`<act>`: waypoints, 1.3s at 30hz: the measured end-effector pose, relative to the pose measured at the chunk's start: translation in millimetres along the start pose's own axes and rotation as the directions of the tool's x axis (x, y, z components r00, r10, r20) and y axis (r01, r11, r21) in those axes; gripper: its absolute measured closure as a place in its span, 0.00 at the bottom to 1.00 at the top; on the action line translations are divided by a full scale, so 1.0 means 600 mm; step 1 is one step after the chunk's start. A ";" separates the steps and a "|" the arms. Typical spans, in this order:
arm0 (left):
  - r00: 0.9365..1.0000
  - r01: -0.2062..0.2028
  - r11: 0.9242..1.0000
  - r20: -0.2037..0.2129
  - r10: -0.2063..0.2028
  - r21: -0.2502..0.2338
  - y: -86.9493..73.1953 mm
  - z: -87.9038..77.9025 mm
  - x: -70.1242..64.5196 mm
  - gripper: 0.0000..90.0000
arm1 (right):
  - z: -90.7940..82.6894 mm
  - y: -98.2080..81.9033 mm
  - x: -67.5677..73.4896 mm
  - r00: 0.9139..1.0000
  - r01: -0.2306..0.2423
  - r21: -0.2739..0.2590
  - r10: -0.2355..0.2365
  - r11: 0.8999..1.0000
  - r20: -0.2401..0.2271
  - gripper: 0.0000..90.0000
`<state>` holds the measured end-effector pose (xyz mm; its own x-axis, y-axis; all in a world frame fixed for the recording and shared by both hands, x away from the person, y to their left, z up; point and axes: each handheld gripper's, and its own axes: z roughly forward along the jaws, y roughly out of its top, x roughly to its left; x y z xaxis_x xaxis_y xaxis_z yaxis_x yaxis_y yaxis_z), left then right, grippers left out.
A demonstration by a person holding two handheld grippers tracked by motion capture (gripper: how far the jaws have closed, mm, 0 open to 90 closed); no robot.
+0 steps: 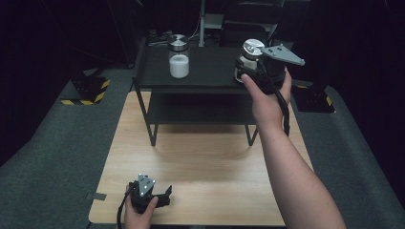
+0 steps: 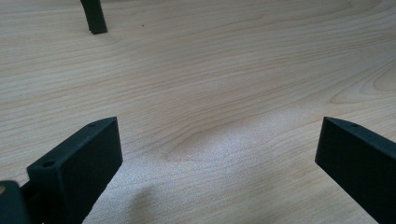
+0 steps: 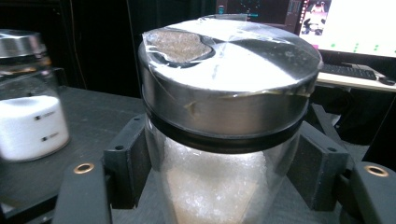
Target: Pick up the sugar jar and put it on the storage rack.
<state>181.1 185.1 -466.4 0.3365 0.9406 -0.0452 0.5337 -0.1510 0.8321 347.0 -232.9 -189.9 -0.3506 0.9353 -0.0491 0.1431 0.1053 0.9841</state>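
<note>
Jar (image 3: 224,140) with a metal lid sits clamped between my right gripper's (image 3: 224,172) jaws, both pads pressed against its glass sides; in the high view it is at the upper right of the frame, at the right end of the black shelf (image 1: 210,67). A second jar (image 1: 178,56) of white powder stands well to its left. My left gripper (image 1: 152,193) rests low at the bottom left on the wooden table (image 1: 205,162), jaws wide apart with nothing between them.

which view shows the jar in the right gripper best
The right gripper view: the held jar sits close between the jaws of the right gripper, showing its metal lid and white grainy fill. The high view shows the jar small, partly behind the hand. The left gripper view looks at the wooden table.
</note>
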 end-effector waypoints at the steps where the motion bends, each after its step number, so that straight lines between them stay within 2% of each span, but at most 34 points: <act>1: 1.000 0.001 1.000 -0.001 -0.001 -0.001 0.000 0.000 0.000 0.01 | 0.006 0.000 -0.001 1.000 0.000 0.002 0.000 1.000 -0.001 0.34; 6: 1.000 0.004 1.000 0.002 -0.004 -0.001 0.000 0.000 0.001 0.01 | 0.030 -0.001 -0.004 1.000 0.012 0.016 -0.012 1.000 -0.006 0.34; 11: 1.000 0.003 1.000 0.003 -0.003 0.003 0.001 0.001 0.002 0.01 | 0.045 -0.011 -0.007 0.999 0.026 -0.007 -0.026 1.000 -0.020 0.34; 16: 1.000 0.003 1.000 0.001 -0.003 0.001 0.000 0.000 0.001 0.01 | 0.053 -0.019 -0.013 1.000 -0.008 -0.017 0.008 1.000 -0.023 0.34; 17: 1.000 0.002 1.000 0.001 -0.002 0.002 0.000 0.000 0.001 0.01 | 0.054 -0.021 -0.016 0.999 -0.023 -0.020 0.022 1.000 -0.028 0.34; 22: 1.000 0.000 1.000 0.000 0.000 0.002 0.001 0.000 0.000 0.01 | 0.055 -0.031 -0.013 0.999 -0.026 -0.041 0.025 0.999 -0.024 0.34; 34: 1.000 0.001 1.000 0.004 -0.001 0.005 0.001 0.001 0.001 0.01 | 0.055 -0.032 -0.013 0.999 -0.032 -0.043 0.031 0.999 -0.022 0.34; 39: 1.000 0.001 1.000 0.004 -0.001 0.005 0.002 0.001 0.001 0.01 | 0.055 -0.033 -0.018 0.999 -0.043 -0.041 0.041 0.998 -0.036 0.33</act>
<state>182.4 185.6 -466.0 0.3388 0.9396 -0.0483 0.5382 -0.1515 0.8291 378.6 -233.7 -214.4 -0.3772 0.9261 -0.0023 0.1196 0.0512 0.9915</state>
